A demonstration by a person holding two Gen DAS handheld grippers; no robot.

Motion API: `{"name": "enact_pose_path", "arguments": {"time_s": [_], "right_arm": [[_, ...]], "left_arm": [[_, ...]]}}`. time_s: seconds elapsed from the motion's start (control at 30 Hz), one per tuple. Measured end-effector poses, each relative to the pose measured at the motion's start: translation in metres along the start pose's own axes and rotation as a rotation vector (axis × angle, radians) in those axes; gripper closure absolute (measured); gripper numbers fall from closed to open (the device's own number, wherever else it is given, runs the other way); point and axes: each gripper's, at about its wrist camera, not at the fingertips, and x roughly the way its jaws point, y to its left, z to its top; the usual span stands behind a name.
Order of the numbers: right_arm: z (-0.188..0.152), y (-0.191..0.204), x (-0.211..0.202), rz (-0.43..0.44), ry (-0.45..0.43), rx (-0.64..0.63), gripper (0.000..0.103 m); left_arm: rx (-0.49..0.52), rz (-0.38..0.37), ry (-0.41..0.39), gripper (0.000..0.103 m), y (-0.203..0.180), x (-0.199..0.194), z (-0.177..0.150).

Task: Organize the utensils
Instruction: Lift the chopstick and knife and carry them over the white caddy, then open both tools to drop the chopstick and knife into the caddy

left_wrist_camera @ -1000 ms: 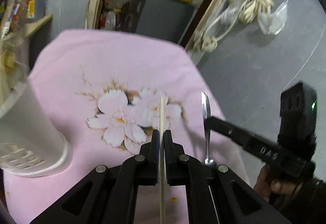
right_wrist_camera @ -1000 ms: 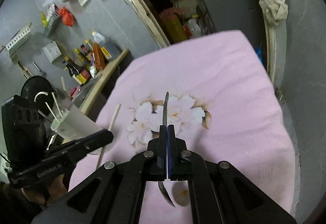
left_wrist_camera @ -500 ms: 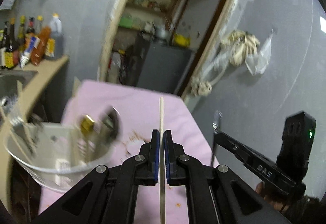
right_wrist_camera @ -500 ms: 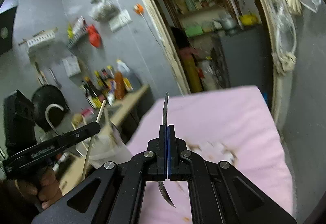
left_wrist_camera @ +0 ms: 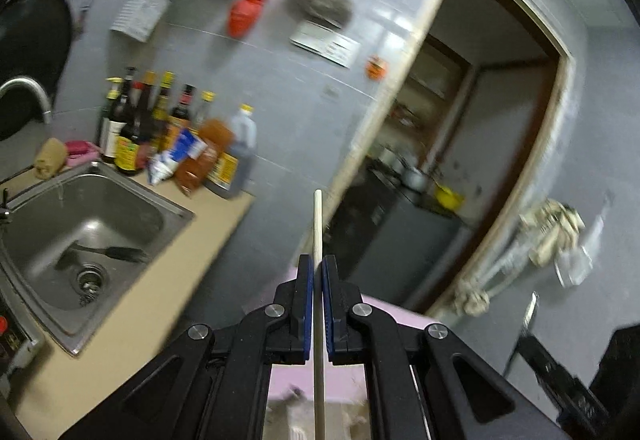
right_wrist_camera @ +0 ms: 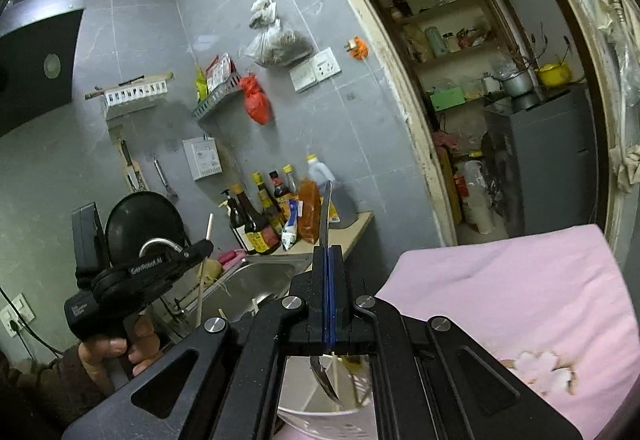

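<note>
My left gripper (left_wrist_camera: 316, 268) is shut on a wooden chopstick (left_wrist_camera: 318, 224) that stands upright between its pads, raised well above the table. It also shows in the right wrist view (right_wrist_camera: 206, 252), holding the chopstick (right_wrist_camera: 203, 268) near the sink. My right gripper (right_wrist_camera: 328, 254) is shut on a metal spoon (right_wrist_camera: 325, 216), handle up, bowl end (right_wrist_camera: 326, 380) hanging over the white utensil holder (right_wrist_camera: 320, 420), which holds several utensils. The right gripper and spoon handle (left_wrist_camera: 528, 312) show at the lower right of the left wrist view.
A steel sink (left_wrist_camera: 72, 236) with a dark utensil in it sits in the beige counter (left_wrist_camera: 160, 304) on the left. Sauce bottles (left_wrist_camera: 172, 132) stand behind it. The pink flowered cloth (right_wrist_camera: 520, 288) covers the table to the right. A doorway (right_wrist_camera: 500, 100) opens behind.
Both grippers have risen and tilted up from the pink cloth, carrying the chopstick and spoon. The views now face the wall, sink and doorway; the holder lies beneath the right gripper.
</note>
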Motion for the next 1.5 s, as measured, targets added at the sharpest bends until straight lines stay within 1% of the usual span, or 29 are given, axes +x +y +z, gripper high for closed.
{"name": "enact_pose_path", "arguments": {"time_s": [0.07, 0.2, 0.43, 0.53, 0.67, 0.77, 1.0, 1.13, 1.23, 1.27, 1.3, 1.33, 1.37, 1.4, 1.43, 1.5], "right_arm": [[-0.009, -0.003, 0.008, -0.009, 0.017, 0.031, 0.102], [-0.020, -0.006, 0.021, -0.040, 0.032, 0.056, 0.102], [-0.038, -0.001, 0.037, -0.065, 0.069, 0.029, 0.102], [-0.046, -0.002, 0.043, -0.073, 0.096, 0.026, 0.102], [-0.055, -0.001, 0.047, -0.086, 0.125, 0.015, 0.102], [-0.059, -0.001, 0.047, -0.093, 0.140, 0.009, 0.102], [-0.065, -0.001, 0.046, -0.113, 0.194, 0.008, 0.102], [-0.066, 0.000, 0.041, -0.126, 0.213, 0.004, 0.101], [-0.065, 0.001, 0.038, -0.128, 0.221, 0.001, 0.101], [-0.064, 0.002, 0.036, -0.129, 0.217, -0.002, 0.101], [-0.063, 0.003, 0.034, -0.131, 0.213, -0.005, 0.101], [-0.062, 0.004, 0.032, -0.133, 0.209, -0.008, 0.101], [-0.061, 0.005, 0.029, -0.134, 0.203, -0.010, 0.101], [-0.060, 0.006, 0.026, -0.136, 0.196, -0.013, 0.101], [-0.058, 0.007, 0.024, -0.140, 0.189, -0.017, 0.101], [-0.055, 0.009, 0.017, -0.152, 0.173, -0.031, 0.101]], "left_arm": [[-0.029, 0.008, -0.011, 0.098, 0.013, 0.008, 0.003], [-0.058, 0.001, -0.004, 0.098, 0.026, 0.025, -0.002], [-0.055, -0.014, 0.003, 0.098, 0.027, 0.052, -0.014], [-0.018, -0.011, 0.005, 0.098, 0.022, 0.056, -0.024], [0.045, -0.036, 0.034, 0.098, 0.013, 0.059, -0.037], [0.091, -0.031, 0.029, 0.098, 0.009, 0.056, -0.043], [0.135, -0.035, 0.049, 0.098, 0.004, 0.049, -0.051], [0.142, -0.034, 0.092, 0.097, 0.004, 0.046, -0.053], [0.144, -0.038, 0.130, 0.094, 0.006, 0.044, -0.056], [0.140, -0.041, 0.143, 0.091, 0.007, 0.042, -0.057], [0.134, -0.044, 0.152, 0.083, 0.008, 0.040, -0.057], [0.124, -0.050, 0.164, 0.078, 0.009, 0.038, -0.057], [0.109, -0.056, 0.172, 0.068, 0.011, 0.035, -0.057], [0.097, -0.057, 0.171, 0.064, 0.012, 0.033, -0.057], [0.087, -0.055, 0.164, 0.064, 0.013, 0.029, -0.057], [0.098, -0.050, 0.170, 0.064, 0.012, 0.026, -0.057]]}}
